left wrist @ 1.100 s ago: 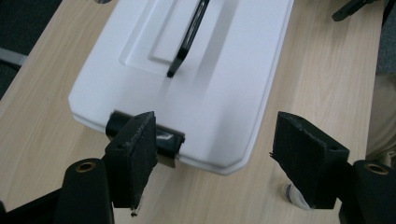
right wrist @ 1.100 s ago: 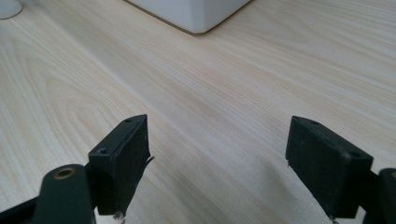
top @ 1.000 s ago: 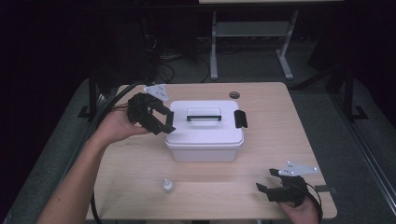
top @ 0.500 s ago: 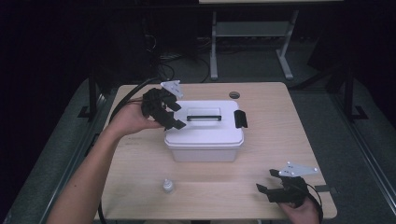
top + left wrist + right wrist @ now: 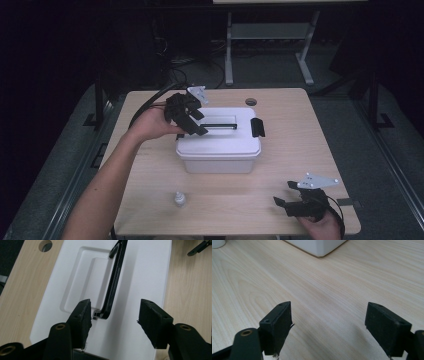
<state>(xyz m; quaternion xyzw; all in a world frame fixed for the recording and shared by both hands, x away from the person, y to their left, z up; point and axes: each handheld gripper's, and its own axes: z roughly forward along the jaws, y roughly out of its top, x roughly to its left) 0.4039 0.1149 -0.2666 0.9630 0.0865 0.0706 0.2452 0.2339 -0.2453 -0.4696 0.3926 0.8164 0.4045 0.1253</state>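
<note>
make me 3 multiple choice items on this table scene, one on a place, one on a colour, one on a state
1. Where is the left gripper?
A. over the white lidded box
B. beside the small bottle
C. at the table's right edge

2. What colour is the handle on the box lid?
A. red
B. black
C. yellow

3. How does the right gripper stand?
A. shut on the bottle
B. shut on the handle
C. open, with bare table between its pads

Answers:
1 A, the high view shows it above the lid's left end, its jaws having just been closing with the handle's end between them, untouched.
2 B, the left gripper view shows a black bar on the white lid.
3 C, the right gripper view shows wide-apart pads over wood.
</note>
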